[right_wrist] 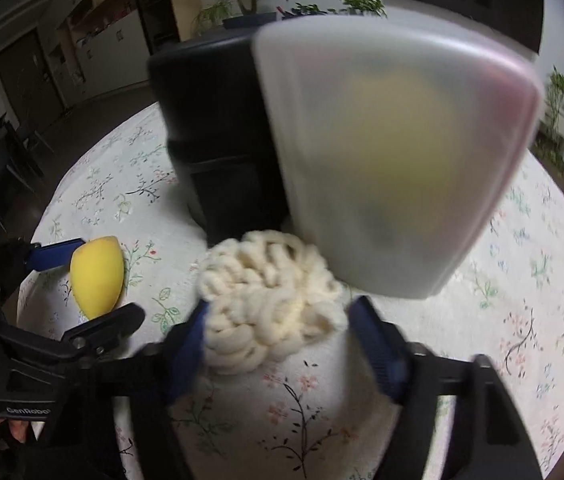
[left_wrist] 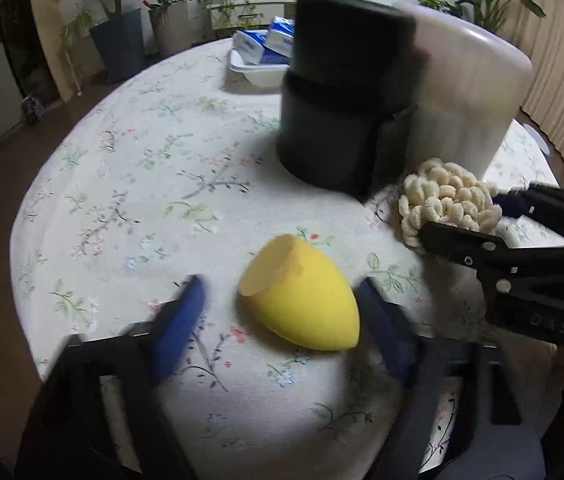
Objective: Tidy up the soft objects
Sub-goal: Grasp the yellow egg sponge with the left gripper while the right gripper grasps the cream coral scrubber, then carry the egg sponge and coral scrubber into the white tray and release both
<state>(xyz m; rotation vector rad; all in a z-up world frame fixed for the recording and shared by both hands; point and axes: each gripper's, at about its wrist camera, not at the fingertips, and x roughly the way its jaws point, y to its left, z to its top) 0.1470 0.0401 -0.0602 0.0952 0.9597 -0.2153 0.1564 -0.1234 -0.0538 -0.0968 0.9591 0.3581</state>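
the left tool was seen angled down at the round tabletop with its floral cloth, and a yellow egg-shaped sponge was caught lying on its side between the two blue pads. the pads were set apart, with a gap showing on the left side of the sponge; on the right side contact couldn't be told because of blur, so no firm grip could be called there.

the right tool was pointed down at a cream loopy knitted piece, which was lying flat on the cloth just in front of a frosted plastic container. its blue pads were parted too: the left pad looked pressed up against the edge of the knit, while the right one was seen just clear of it.

a black cylindrical appliance was parked right beside the frosted container, behind both soft things. something yellowish could be made out blurred through the container wall, but what it was couldn't be told. farther back a white tray with blue and white packets was seen, and potted plants were lined up along the wall.
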